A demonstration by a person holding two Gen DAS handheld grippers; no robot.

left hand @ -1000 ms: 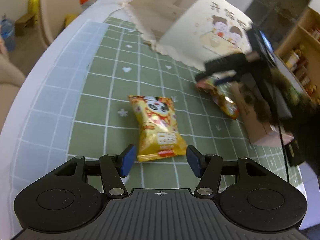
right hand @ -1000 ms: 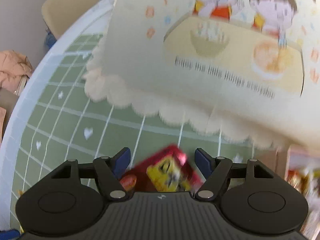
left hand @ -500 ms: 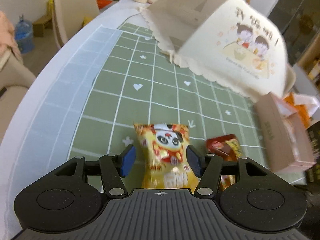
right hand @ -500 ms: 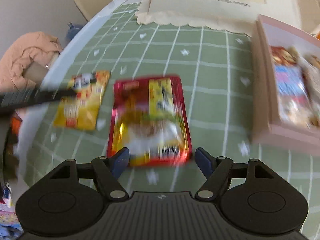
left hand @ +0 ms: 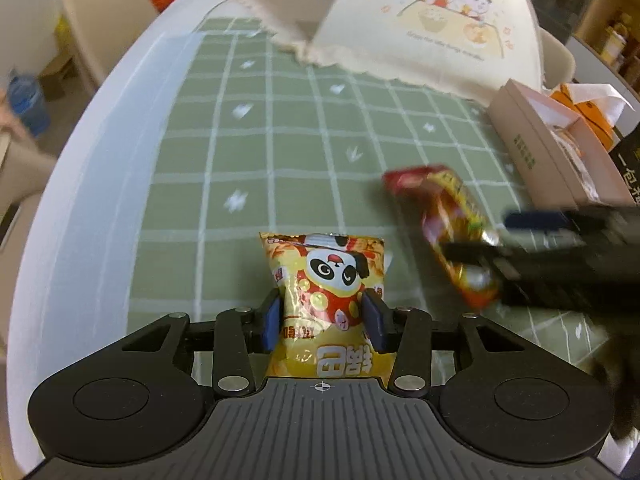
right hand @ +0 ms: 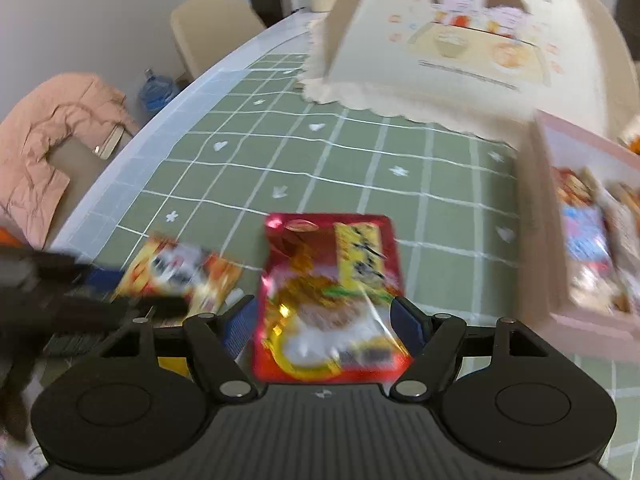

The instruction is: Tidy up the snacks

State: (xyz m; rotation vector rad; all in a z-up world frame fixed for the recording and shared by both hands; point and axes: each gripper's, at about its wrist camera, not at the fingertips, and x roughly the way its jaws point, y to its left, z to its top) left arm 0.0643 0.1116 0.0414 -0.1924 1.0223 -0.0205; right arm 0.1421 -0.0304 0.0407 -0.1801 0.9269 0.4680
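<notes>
A yellow panda snack bag (left hand: 326, 280) lies on the green checked tablecloth. My left gripper (left hand: 323, 322) is shut on its lower half, both blue pads pressing its sides. A red snack packet (right hand: 332, 292) sits between the fingers of my right gripper (right hand: 324, 322), whose blue pads stand at the packet's edges; it shows blurred in the left wrist view (left hand: 444, 224) with the right gripper (left hand: 520, 236) around it. The panda bag also shows in the right wrist view (right hand: 180, 272), with the left gripper (right hand: 92, 292) on it. A pink box (right hand: 540, 216) with several snacks stands at the right.
A cream food cover (left hand: 420, 20) with a cartoon print stands at the back of the table. The pink box (left hand: 536, 144) and an orange tissue pack (left hand: 588, 108) lie right. The table's white edge (left hand: 80, 184) curves along the left. Chairs and a pink jacket (right hand: 52, 148) stand beyond.
My left gripper has moved forward over the panda bag and shut on it. My right gripper has moved onto the red packet, with its fingers now at the packet's sides.
</notes>
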